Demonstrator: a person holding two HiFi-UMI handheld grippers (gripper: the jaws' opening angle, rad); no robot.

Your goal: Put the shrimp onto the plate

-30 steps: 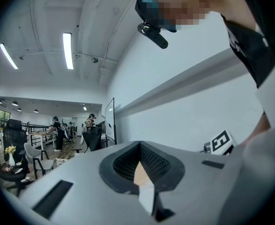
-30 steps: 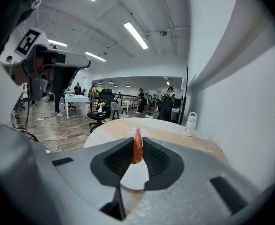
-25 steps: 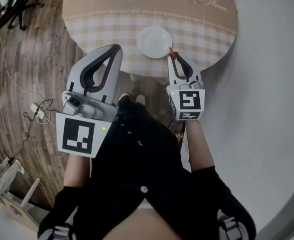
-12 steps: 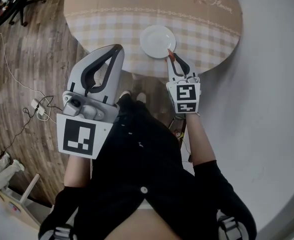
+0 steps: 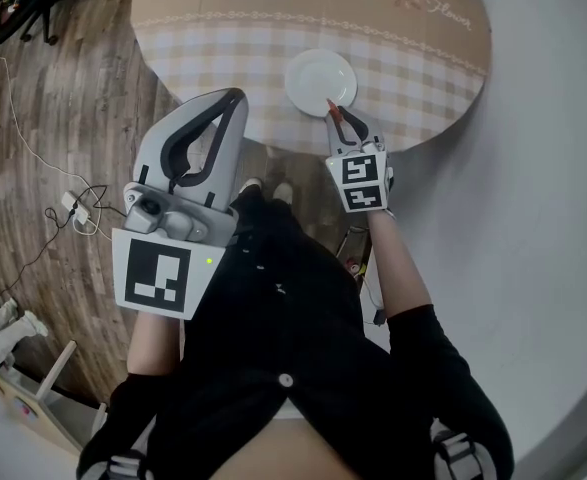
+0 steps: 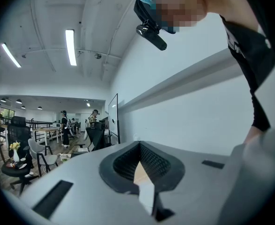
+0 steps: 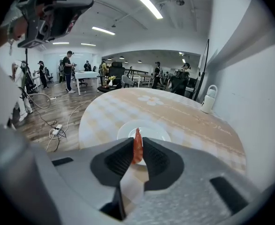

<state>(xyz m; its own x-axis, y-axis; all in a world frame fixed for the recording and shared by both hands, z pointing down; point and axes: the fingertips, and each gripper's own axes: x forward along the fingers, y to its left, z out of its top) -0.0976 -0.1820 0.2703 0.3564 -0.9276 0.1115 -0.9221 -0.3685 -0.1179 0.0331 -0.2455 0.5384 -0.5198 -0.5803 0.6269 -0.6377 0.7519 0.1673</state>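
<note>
An orange-red shrimp (image 7: 137,146) stands pinched upright between the jaws of my right gripper (image 5: 336,114), its tip (image 5: 330,104) poking out over the near rim of the white plate (image 5: 320,80). The plate (image 7: 153,128) lies bare on the round checked table, close to its near edge. My left gripper (image 5: 235,96) is held up beside my body, left of the plate and off the table, jaws shut with nothing between them; in its own view the left gripper (image 6: 139,150) faces a white wall.
The round table (image 5: 223,13) has a beige flower-print cloth. A white bottle (image 7: 207,99) stands at its far side. Wooden floor with cables and a power strip (image 5: 71,213) lies to the left; a grey wall or floor surface (image 5: 543,168) to the right.
My right gripper has moved forward and slightly left with the shrimp, from short of the plate's rim to its near edge. The left gripper has stayed put.
</note>
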